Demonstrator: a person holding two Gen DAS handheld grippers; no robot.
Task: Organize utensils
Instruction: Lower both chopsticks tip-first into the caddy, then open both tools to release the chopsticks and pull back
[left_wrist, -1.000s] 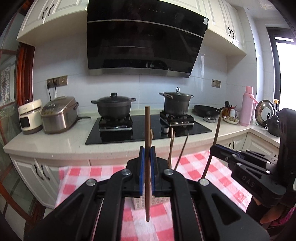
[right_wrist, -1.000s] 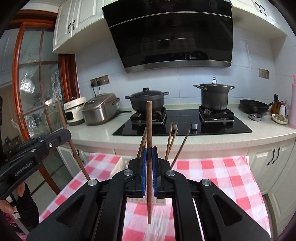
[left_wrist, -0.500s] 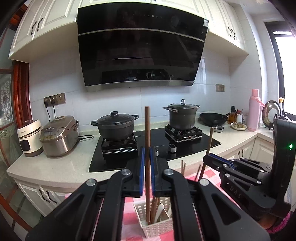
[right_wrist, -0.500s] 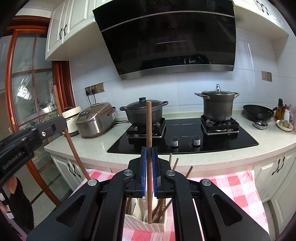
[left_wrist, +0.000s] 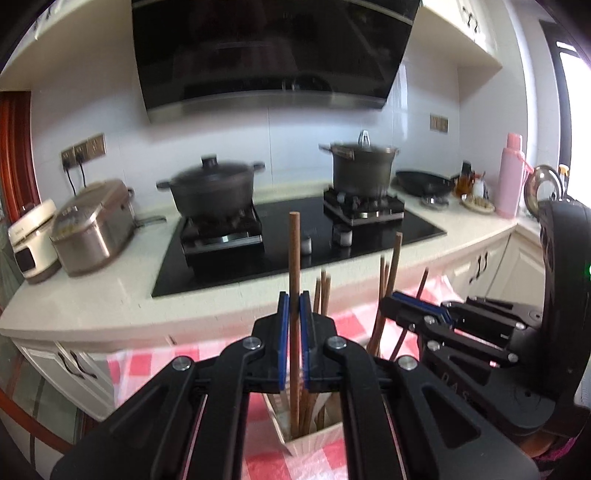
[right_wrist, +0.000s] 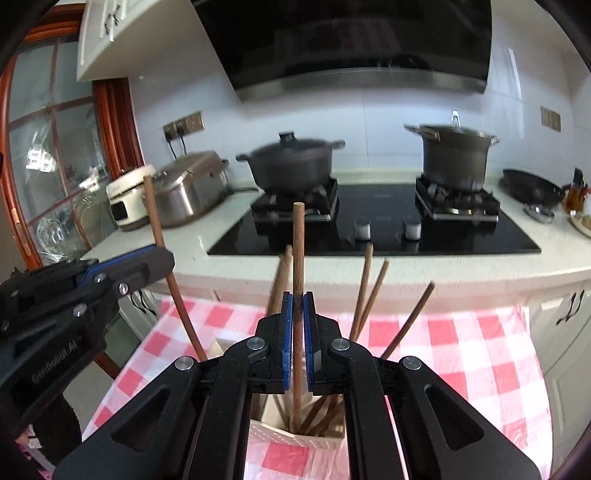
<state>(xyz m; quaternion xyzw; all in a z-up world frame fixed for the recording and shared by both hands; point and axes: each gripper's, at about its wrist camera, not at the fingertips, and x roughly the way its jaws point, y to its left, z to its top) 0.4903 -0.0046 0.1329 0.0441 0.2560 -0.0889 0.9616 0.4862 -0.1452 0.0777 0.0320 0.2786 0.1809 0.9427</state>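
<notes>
My left gripper (left_wrist: 294, 343) is shut on a brown wooden chopstick (left_wrist: 294, 258), held upright, its lower end inside the white utensil basket (left_wrist: 314, 441). My right gripper (right_wrist: 298, 343) is shut on another brown chopstick (right_wrist: 298, 251), also upright with its lower end in the same basket (right_wrist: 295, 437). Several more chopsticks (right_wrist: 365, 295) lean in the basket. The right gripper also shows at the right of the left wrist view (left_wrist: 399, 306). The left gripper shows at the left of the right wrist view (right_wrist: 159, 258).
The basket stands on a red and white checked cloth (right_wrist: 461, 350). Behind is a counter with a black hob (right_wrist: 369, 229), two dark pots (right_wrist: 295, 166), a rice cooker (left_wrist: 92, 225), a wok (left_wrist: 424, 182) and a pink flask (left_wrist: 511, 173).
Both grippers have come down over the basket, and both chopsticks' lower ends now sit inside it. The cameras tilted down, so the checked cloth shows again.
</notes>
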